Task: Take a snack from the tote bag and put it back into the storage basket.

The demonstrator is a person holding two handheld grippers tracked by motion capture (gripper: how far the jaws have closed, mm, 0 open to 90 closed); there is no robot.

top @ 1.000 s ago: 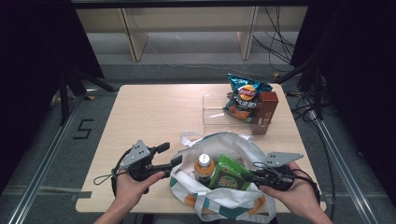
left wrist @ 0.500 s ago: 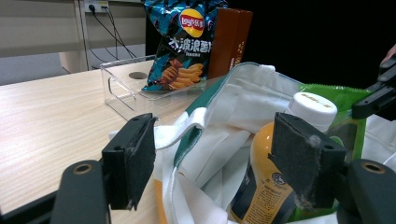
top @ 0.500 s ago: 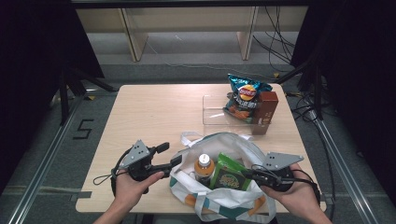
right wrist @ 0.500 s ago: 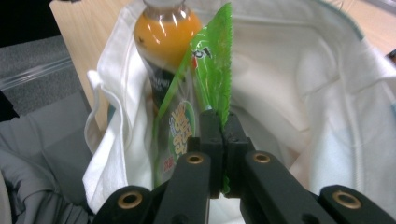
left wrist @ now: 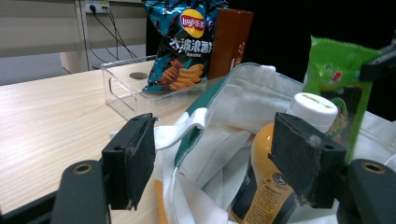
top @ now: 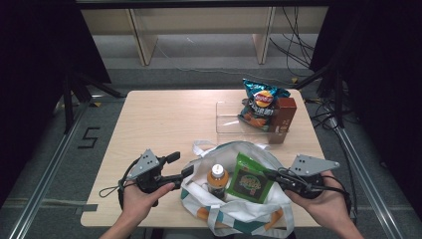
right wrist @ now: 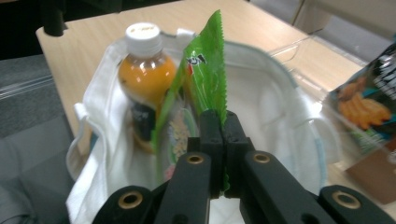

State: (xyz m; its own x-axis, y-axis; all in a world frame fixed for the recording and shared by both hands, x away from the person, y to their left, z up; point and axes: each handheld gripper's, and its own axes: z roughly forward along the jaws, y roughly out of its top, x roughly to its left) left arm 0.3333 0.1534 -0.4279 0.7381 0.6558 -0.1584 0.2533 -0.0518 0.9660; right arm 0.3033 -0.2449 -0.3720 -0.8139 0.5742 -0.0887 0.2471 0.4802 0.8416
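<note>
The green packet (top: 249, 182) is standing in the mouth of the tote bag (top: 239, 219), beside the orange bottle (top: 217, 180). The right gripper (right wrist: 219, 122) is pinching the packet's edge with its jaws clamped together. The left gripper (top: 180, 165) is sitting wide, straddling the bag's rim without gripping. Judging by this, the packet is either being lifted out or lowered in; the next move needs the bag held steady. A chip bag (top: 260, 101) and brown box (top: 282, 118) are standing by a clear tray (top: 226, 119) on the wooden table (top: 159, 114), over grey floor.

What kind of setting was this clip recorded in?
Probably a lab or studio recording bay, not a home or shop: a bare wooden table stands between black curtains, with loose cables on the grey floor and a taped "5" floor marker beside it.
</note>
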